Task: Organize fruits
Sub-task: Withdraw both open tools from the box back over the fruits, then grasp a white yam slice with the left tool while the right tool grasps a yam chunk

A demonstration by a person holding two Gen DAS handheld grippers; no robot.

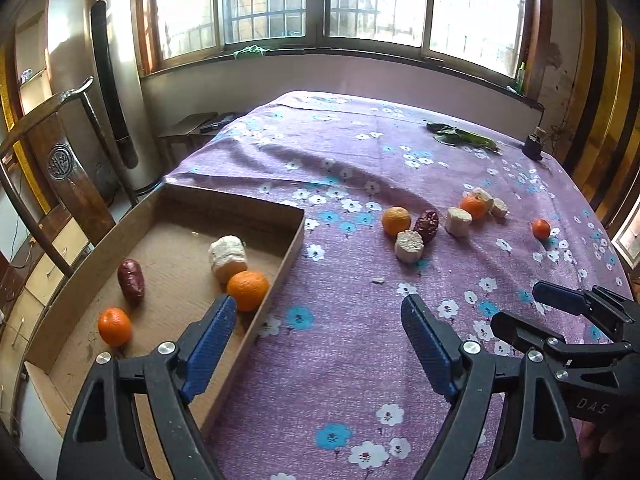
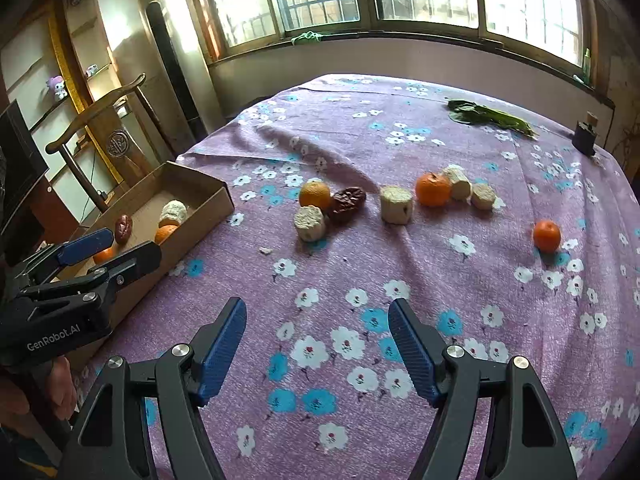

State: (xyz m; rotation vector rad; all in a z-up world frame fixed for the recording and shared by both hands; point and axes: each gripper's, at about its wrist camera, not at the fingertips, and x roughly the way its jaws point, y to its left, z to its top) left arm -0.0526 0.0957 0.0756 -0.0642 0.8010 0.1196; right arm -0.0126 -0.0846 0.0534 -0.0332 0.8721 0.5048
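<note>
Fruits lie in two groups on a table under a purple floral tablecloth (image 2: 400, 264). The cardboard tray (image 1: 276, 280) sits at the table's left edge; its near end is cut off behind the left gripper's arms in the left wrist view. Inside it are a pale corn-cob chunk (image 1: 227, 257), an orange (image 1: 248, 290) touching that chunk, a red date (image 1: 131, 282) and a second orange (image 1: 115, 326) nearer the camera. From the right wrist view the tray's wall hides the lower parts of these, and the left gripper covers most of the near orange.

The left gripper (image 1: 320, 322) hovers with one blue finger over the tray and the other over the cloth, jaws wide and holding nothing. The right gripper (image 2: 318, 322) hangs above bare cloth, jaws likewise wide and empty; in the left view only its tips show, at the right edge.

Out on the cloth, a loose orange (image 2: 315, 194) touches a wrinkled date (image 2: 347, 200) and a cob piece (image 2: 310, 223). A standing cob piece (image 2: 396, 204) is just beside a tangerine (image 2: 433, 189), which partly hides two more cob pieces (image 2: 460, 184) behind it. A small tangerine (image 2: 547, 235) sits well apart to the right. Leafy greens (image 2: 490, 118) and a small dark object (image 2: 585, 134), too small to identify, lie at the far side. A pale crumb (image 2: 265, 251) rests near the tray.
</note>
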